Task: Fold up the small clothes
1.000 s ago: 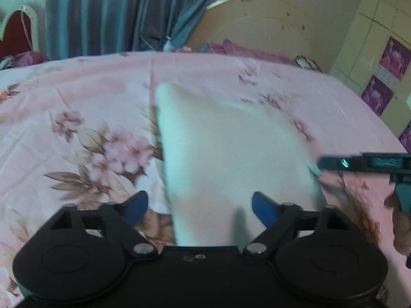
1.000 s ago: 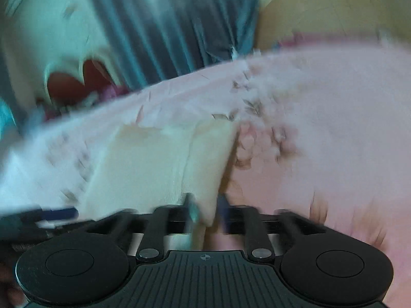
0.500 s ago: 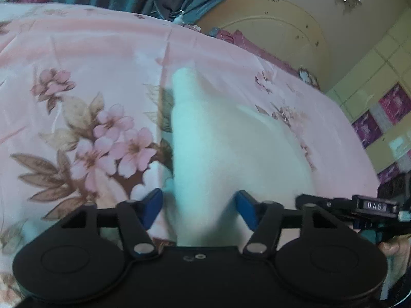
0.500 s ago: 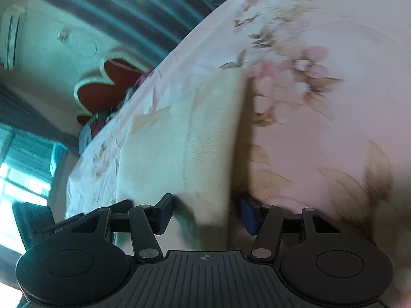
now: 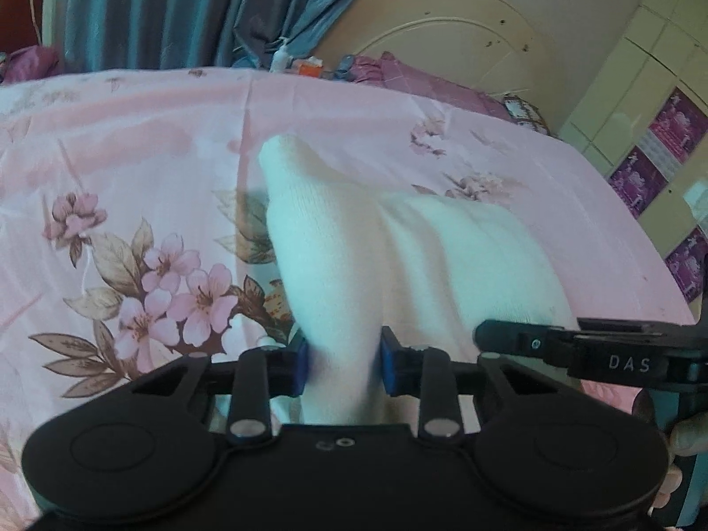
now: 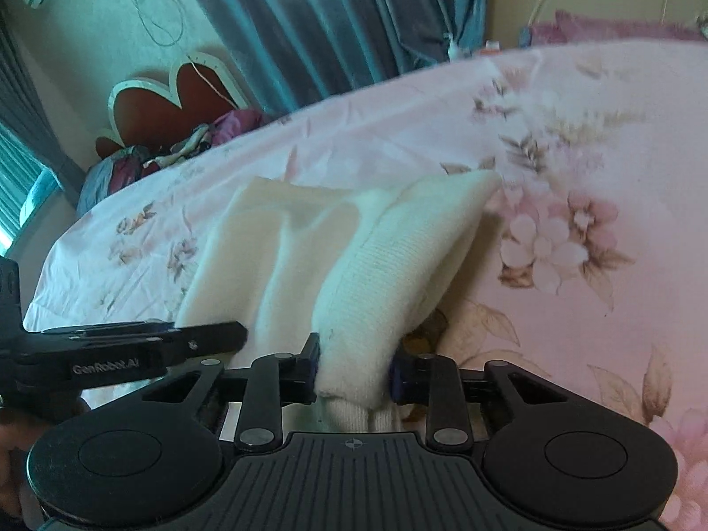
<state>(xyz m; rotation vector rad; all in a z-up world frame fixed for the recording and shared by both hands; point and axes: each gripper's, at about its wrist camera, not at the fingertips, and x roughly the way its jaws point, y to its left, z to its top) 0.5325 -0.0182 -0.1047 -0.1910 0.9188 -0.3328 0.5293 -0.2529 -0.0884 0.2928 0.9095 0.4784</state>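
- Your left gripper [image 5: 341, 365] is clamped on the white knit garment's [image 5: 398, 256] near edge.
- Your right gripper [image 6: 354, 376] pinches that garment's other near edge.
- Garment lies on the pink floral bedsheet [image 5: 132, 186], near end lifted.

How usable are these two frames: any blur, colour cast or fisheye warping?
Left wrist view: sharp, cool cast on the white garment, room edges bowed by the fisheye. Right wrist view: bedsheet smeared at upper right, horizon tilted, window glaring teal; garment knit near the right gripper stays crisp.
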